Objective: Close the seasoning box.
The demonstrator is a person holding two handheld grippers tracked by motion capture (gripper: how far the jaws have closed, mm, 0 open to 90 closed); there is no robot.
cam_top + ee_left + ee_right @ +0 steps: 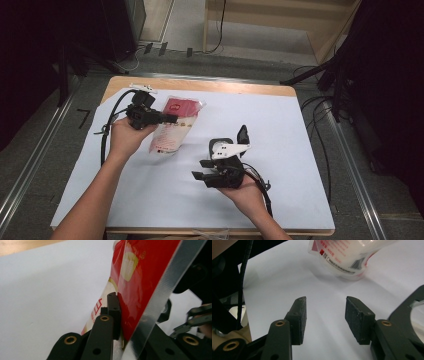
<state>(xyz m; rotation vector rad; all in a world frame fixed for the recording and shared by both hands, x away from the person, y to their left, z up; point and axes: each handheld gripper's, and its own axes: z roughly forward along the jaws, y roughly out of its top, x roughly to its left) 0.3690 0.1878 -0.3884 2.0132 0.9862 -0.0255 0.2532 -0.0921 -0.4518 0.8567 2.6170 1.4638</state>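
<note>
1. While the left gripper [170,119] pinched the red-and-white pouch [175,125] at its sealed edge, the pouch lay left of centre on the worktop [280,130], probably steadied for handling.
2. Nearer and rightward, the right gripper [198,176] waited with fingers [300,315] spread apart, empty.

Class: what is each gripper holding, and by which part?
The left gripper pinches the red-and-white snack bag by its side edge; the right gripper is open, holding nothing.

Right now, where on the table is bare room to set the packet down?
The white sheet is bare right of the right gripper, and along the near edge between the forearms. It is crowded at the far left, where the left gripper grips the red-and-white packet.
</note>
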